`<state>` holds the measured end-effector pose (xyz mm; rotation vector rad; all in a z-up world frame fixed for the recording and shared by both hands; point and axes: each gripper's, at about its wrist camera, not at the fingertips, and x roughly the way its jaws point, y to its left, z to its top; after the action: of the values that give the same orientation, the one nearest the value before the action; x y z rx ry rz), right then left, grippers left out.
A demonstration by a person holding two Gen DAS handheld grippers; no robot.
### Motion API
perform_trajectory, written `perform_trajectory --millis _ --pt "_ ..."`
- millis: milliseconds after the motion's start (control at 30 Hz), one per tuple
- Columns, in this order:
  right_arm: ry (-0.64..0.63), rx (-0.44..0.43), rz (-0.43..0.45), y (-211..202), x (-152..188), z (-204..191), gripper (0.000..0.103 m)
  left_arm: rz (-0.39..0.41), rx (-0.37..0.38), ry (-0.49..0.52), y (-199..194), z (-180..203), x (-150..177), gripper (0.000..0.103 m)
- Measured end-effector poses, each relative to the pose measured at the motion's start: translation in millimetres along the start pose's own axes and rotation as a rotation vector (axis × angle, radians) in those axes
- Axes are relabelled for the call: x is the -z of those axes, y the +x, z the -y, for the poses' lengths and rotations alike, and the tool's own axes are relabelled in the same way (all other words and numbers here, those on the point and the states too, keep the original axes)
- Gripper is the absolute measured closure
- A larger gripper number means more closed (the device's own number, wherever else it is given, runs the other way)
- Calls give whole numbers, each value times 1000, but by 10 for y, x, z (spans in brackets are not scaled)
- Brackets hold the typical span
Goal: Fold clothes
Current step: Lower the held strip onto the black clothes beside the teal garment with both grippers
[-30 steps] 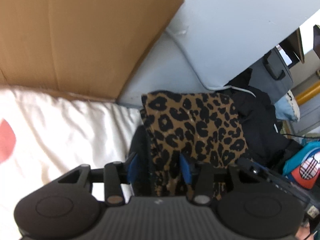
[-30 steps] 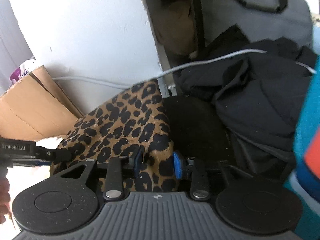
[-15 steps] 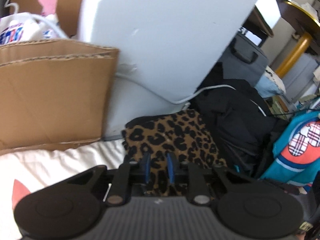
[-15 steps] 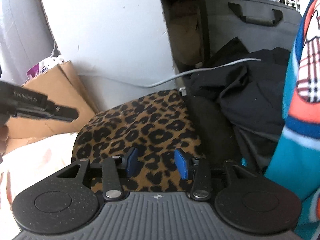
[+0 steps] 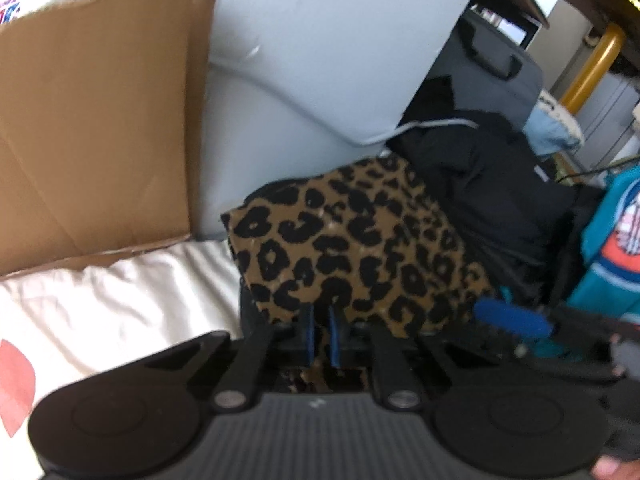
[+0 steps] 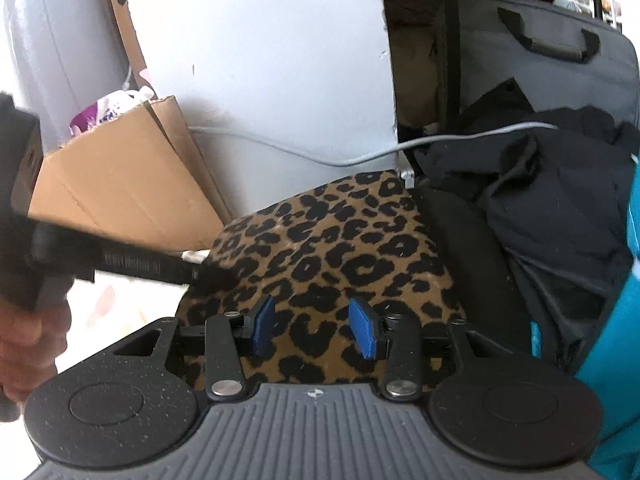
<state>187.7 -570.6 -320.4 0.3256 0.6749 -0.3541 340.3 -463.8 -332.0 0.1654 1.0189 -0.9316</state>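
A folded leopard-print garment [image 5: 352,248] lies on top of a dark folded pile at the edge of a white bedsheet [image 5: 100,300]. My left gripper [image 5: 320,332] is shut on the garment's near edge. It also shows in the right wrist view [image 6: 328,248], where my right gripper [image 6: 312,328] is open just above its near part, holding nothing. The left gripper's fingers [image 6: 152,270] reach in from the left there. The right gripper's blue pad [image 5: 512,316] shows at the right of the left wrist view.
A cardboard box [image 5: 92,128] stands at the back left against a grey wall [image 5: 320,60] with a white cable [image 6: 360,156]. A heap of black clothes [image 6: 540,208] and a grey bag [image 6: 552,60] sit on the right. A teal printed garment [image 5: 612,240] hangs at far right.
My right gripper has let go of the leopard garment and opened wide. My left gripper has shut on the garment's near edge and shifted slightly.
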Motion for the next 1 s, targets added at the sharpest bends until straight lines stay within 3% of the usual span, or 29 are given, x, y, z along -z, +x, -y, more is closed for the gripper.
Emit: perform_trajectory --millis 333,633,833,1000 --pt "10 27 -45 139 75 -42 55 12 -3 28 -153 17 -68 94" --pt "63 3 -49 -43 261 33 55 1 62 67 -337 135 -27 93" --pt "64 10 -8 -263 342 95 56 -11 109 72 -317 264 109 93" --pt "65 55 -17 -336 419 269 56 -33 72 61 -216 263 249 90"
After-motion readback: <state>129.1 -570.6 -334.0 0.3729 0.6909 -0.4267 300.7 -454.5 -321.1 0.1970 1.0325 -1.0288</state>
